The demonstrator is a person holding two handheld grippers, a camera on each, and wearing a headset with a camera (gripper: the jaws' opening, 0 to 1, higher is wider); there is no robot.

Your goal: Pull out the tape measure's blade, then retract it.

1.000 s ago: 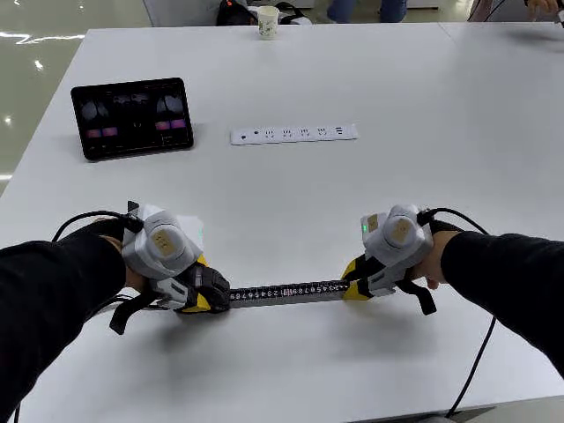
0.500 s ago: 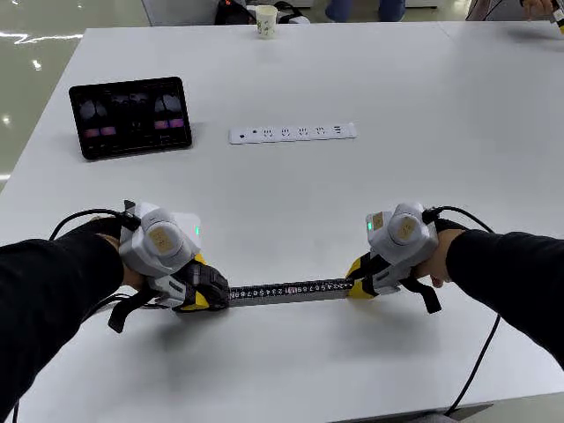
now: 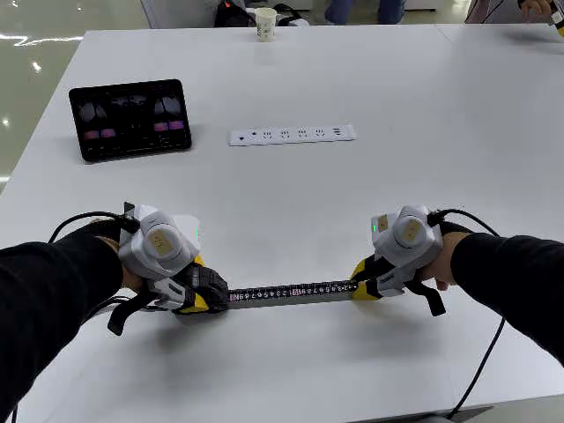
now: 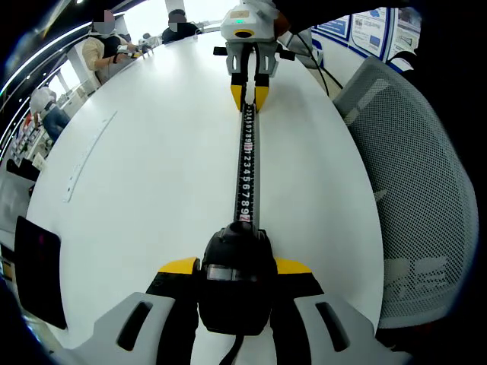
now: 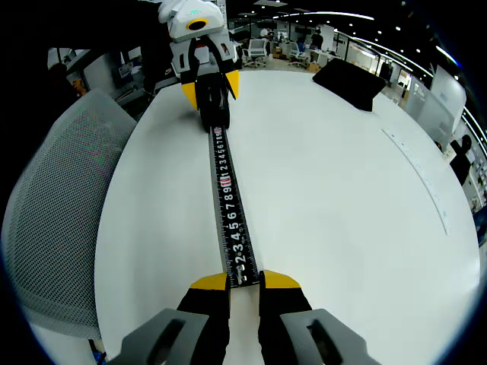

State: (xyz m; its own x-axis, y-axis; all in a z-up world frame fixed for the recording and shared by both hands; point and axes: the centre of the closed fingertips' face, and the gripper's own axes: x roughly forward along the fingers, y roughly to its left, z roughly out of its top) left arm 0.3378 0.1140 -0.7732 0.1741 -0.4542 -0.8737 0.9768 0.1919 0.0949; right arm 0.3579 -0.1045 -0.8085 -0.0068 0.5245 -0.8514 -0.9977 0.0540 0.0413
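While the left tongs (image 4: 237, 268) clamp the chunky black tape measure case (image 4: 236, 300) near the front of the smooth white table (image 3: 370, 185), the right tongs (image 5: 243, 281) are closed narrow, pinching the tip of the flat dark numbered blade (image 5: 228, 198). It lies stretched straight along the table between them.

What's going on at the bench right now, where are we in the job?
A person is working a gripper in each hand at the white table. The left tongs clamp the black tape measure case, and the right tongs pinch the end of the blade. The blade is drawn out between them, lying flat along the table with its numbers up. It has not yet been retracted. A tablet, a power strip and a paper cup sit further back.
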